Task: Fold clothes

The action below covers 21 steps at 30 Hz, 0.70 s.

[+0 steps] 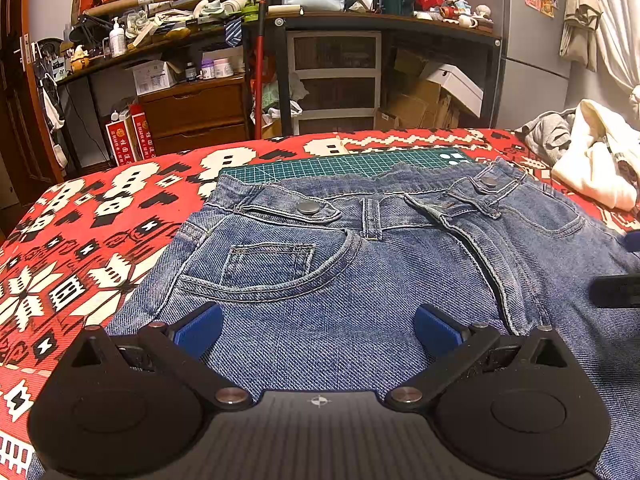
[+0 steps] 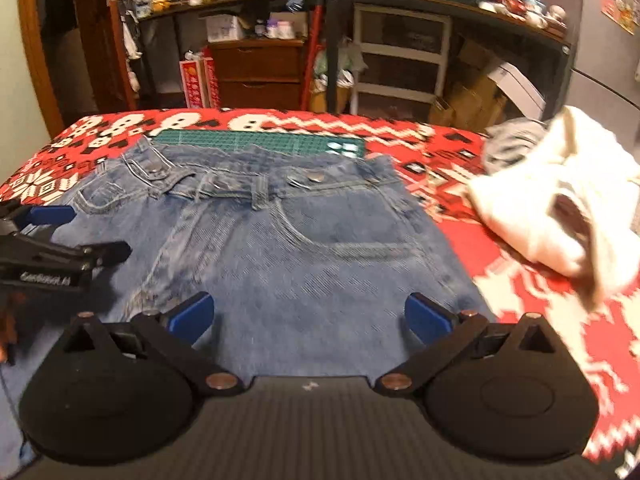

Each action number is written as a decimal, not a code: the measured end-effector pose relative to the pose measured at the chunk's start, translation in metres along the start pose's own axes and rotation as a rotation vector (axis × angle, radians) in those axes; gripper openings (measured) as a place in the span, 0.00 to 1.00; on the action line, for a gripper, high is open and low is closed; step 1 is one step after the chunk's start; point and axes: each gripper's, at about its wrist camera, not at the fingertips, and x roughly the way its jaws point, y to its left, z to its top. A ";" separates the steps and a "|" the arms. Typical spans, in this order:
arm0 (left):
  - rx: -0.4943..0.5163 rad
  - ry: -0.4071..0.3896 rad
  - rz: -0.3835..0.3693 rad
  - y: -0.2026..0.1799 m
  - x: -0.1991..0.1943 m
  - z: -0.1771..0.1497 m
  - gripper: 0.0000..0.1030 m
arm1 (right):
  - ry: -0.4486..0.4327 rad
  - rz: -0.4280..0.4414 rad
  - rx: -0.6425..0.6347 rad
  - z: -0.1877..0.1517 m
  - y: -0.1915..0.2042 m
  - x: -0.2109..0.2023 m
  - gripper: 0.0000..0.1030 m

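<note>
jeans [image 1: 360, 280] legs cut off, white garment [image 2: 560, 208] blurred

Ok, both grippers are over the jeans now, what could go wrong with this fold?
The jeans overlap the green cutting mat; pulling the waistband might drag it. The white garment lies close on the right and could snag. Both the left gripper and the right gripper are open, holding nothing.

A green cutting mat [image 1: 344, 164] lies on the red patterned blanket [image 1: 100, 240], before cluttered shelves [image 1: 168, 40].
</note>
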 end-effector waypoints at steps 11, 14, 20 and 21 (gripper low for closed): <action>-0.002 0.000 0.000 0.001 0.000 0.001 1.00 | -0.045 -0.029 0.015 -0.031 0.004 0.005 1.00; -0.002 0.000 -0.001 0.002 0.000 0.001 1.00 | -0.023 -0.020 0.014 -0.039 0.002 -0.007 1.00; -0.002 0.000 -0.001 0.001 0.001 0.001 1.00 | 0.031 -0.009 0.014 -0.055 -0.002 -0.033 1.00; -0.002 0.000 -0.001 0.002 0.001 0.001 1.00 | 0.040 -0.010 0.015 -0.057 -0.003 -0.036 1.00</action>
